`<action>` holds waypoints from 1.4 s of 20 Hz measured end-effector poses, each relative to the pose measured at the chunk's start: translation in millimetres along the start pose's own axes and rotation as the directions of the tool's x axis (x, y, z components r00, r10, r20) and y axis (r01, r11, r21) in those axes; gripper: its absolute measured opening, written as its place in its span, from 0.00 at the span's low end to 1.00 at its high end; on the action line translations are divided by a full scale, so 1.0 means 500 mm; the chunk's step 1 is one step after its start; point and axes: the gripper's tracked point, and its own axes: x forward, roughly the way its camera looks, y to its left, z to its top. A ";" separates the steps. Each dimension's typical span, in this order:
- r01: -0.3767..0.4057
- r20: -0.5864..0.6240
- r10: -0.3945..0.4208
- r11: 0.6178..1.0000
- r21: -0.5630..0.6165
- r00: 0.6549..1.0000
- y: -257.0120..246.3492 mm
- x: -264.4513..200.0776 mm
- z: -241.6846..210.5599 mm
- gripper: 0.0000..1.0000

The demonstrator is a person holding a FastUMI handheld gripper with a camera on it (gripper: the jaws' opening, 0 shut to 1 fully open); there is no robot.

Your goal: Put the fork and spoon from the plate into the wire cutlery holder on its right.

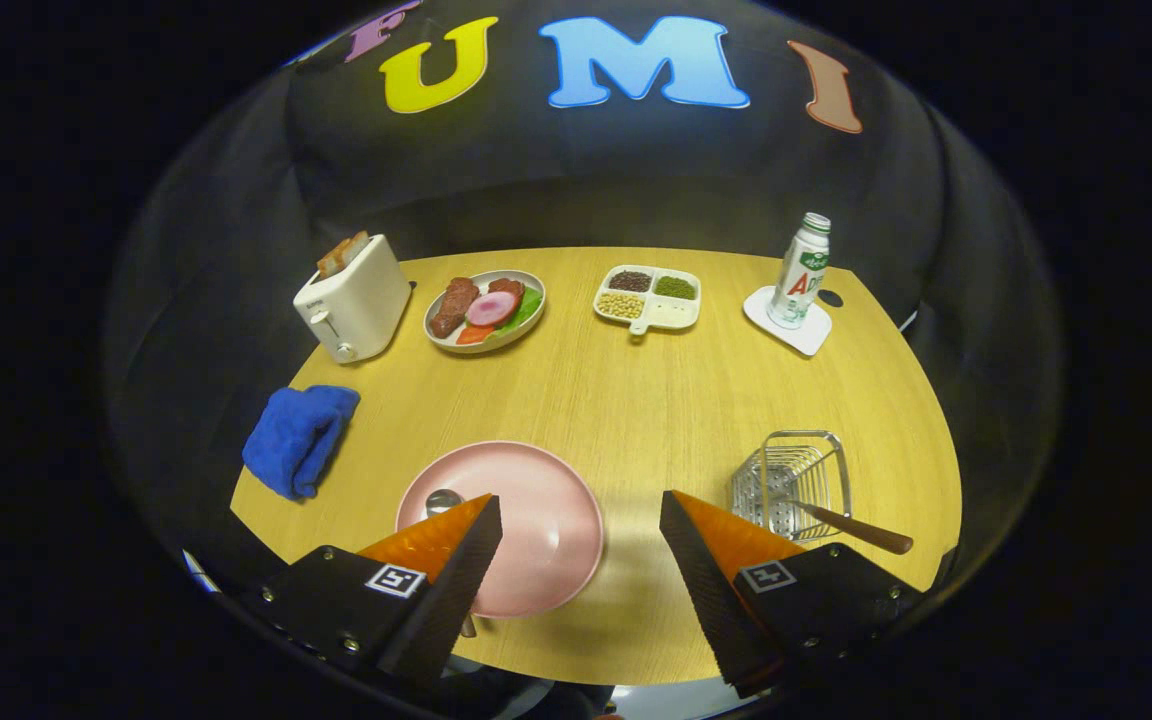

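A pink plate (536, 520) lies on the wooden table just ahead of my fingers, mostly behind the left one. A spoon (442, 499) rests on the plate's left side; its bowl shows and its handle runs under the left finger. To the plate's right stands the wire cutlery holder (794, 478), and a wooden-handled utensil (861, 530) leans in it with the handle sticking out to the right. My gripper (581, 510) is open above the table's near edge, with nothing between the fingers.
A folded blue cloth (300, 438) lies left of the plate. Along the far side stand a white toaster (354, 297), a plate of food (485, 308), a divided dish of grains (648, 297) and a bottle (800, 271) on a white coaster.
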 end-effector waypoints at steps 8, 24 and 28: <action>-0.085 -0.084 0.076 0.990 -0.109 0.994 0.118 0.060 -0.045 0.98; -0.190 -0.331 0.090 0.940 -0.284 0.940 0.155 0.159 -0.238 0.74; -0.193 -0.359 0.087 0.944 -0.269 0.929 0.159 0.166 -0.249 0.17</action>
